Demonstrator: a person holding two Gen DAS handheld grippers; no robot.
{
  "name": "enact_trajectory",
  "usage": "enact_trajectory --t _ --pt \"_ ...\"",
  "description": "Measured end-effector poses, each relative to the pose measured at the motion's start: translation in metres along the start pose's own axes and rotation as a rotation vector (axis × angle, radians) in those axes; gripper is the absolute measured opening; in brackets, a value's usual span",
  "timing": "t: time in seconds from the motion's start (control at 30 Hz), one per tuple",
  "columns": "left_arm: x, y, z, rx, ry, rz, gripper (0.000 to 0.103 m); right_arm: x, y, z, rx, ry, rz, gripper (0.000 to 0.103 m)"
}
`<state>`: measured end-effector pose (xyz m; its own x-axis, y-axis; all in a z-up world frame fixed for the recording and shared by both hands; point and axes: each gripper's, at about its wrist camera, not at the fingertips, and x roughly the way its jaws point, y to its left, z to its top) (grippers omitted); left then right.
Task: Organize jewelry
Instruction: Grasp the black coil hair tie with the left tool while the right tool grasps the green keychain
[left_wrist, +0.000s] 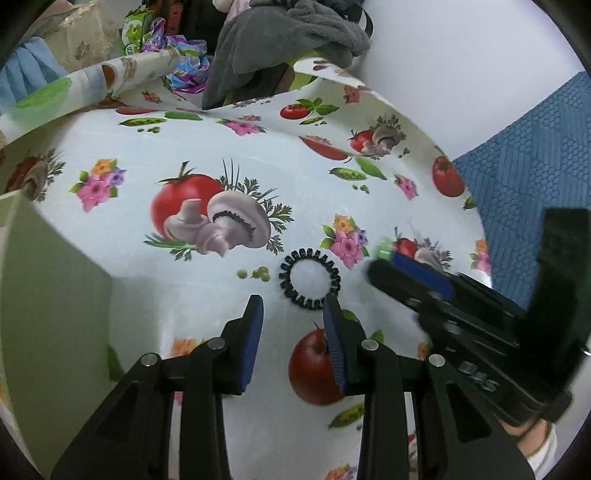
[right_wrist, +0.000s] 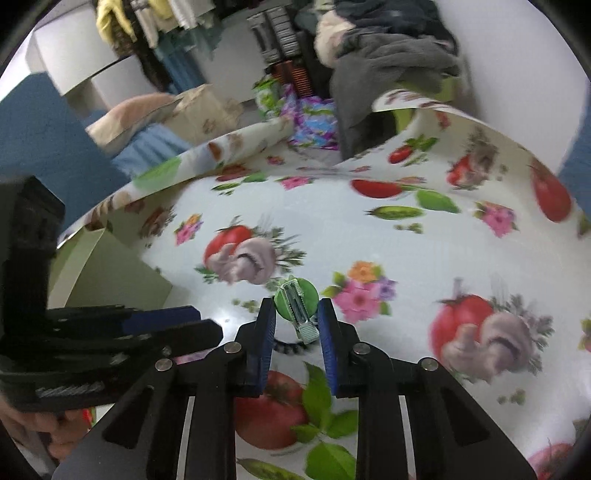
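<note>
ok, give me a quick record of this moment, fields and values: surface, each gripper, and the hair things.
surface: tablecloth printed with tomatoes, mushrooms and flowers
left gripper: open, nothing between its pads
black spiral hair tie: flat on the cloth, just ahead of the left gripper's tips
right gripper: shut on the green hair clip, metal clasp side up
box: pale green box, at the left edge of the left wrist view
</note>
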<state>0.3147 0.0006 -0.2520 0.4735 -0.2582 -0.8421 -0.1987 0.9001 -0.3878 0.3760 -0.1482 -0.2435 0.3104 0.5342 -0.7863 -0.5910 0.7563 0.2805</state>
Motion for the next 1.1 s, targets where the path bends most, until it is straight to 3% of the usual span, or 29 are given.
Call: enact_trajectory --t 0.47,0.57,0.77,0.87,1.1 --pt "0.036 -0.008 0.002 0.084 0.006 0.096 0.025 -0.012 -0.027 -0.025 0.077 0.075 -0.241 0.021" --pt "0.039 -0.012 0.003 0.106 -0.006 0.124 0.018 -0.012 -0.026 -0.029 0.076 0.082 -0.277 0.021" --pt "0.043 -0.020 0.004 0.138 -0.029 0.167 0.017 -0.013 -0.028 -0.034 0.084 0.100 -0.313 0.021" --pt "0.047 -0.026 0.002 0.164 -0.020 0.173 0.010 -0.016 -0.032 -0.033 0.101 0.098 -0.327 0.021" --pt "0.037 -0.030 0.002 0.141 -0.014 0.137 0.008 -0.029 -0.031 -0.030 0.141 0.087 -0.311 0.021"
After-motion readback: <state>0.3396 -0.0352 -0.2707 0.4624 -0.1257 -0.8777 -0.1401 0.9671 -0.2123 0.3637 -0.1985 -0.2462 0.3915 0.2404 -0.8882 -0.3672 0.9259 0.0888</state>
